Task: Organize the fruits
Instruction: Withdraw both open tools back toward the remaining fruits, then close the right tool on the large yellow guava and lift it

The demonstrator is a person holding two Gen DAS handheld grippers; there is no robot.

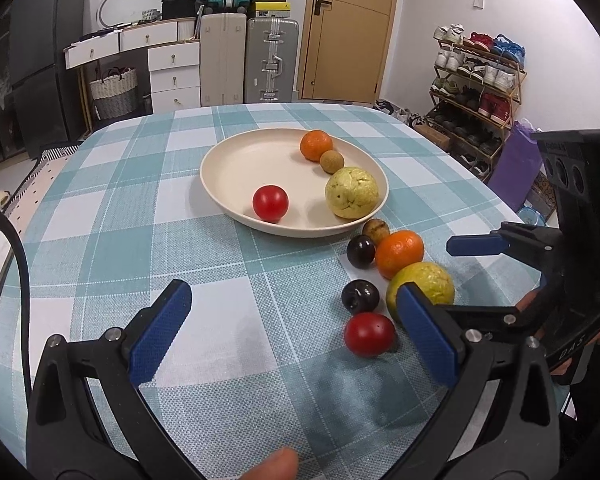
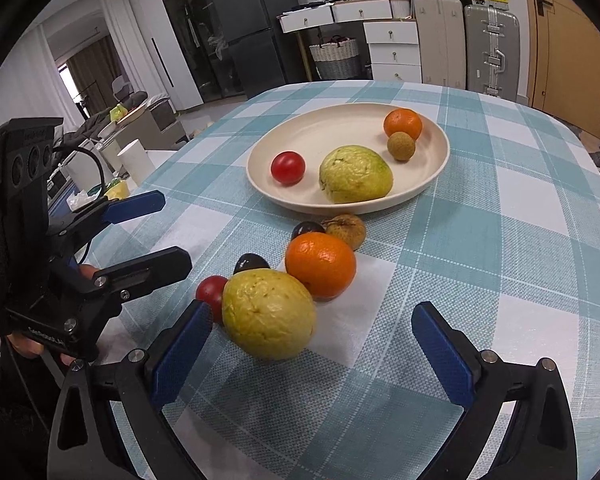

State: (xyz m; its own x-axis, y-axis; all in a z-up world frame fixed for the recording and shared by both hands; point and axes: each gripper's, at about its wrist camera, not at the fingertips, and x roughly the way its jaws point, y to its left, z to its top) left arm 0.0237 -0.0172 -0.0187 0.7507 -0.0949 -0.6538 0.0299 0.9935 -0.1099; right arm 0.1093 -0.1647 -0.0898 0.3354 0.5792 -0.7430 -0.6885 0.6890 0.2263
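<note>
Right wrist view: my right gripper [image 2: 312,356], jaws spread and empty, has the guava [image 2: 269,314] on the desk [image 2: 500,240] just ahead toward its left finger, nearer than my equally released left gripper [image 2: 160,228]; plate [image 2: 260,168] beyond.

Even, bright indoor light with soft shadows on the tablecloth [image 1: 140,208]; sharp centre, strong fisheye curvature and dark vignetting at corners.

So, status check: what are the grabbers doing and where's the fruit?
Left gripper and right gripper both open, empty. Four fruits on plate, six loose on table, guava nearest right. Nothing in the way.
</note>
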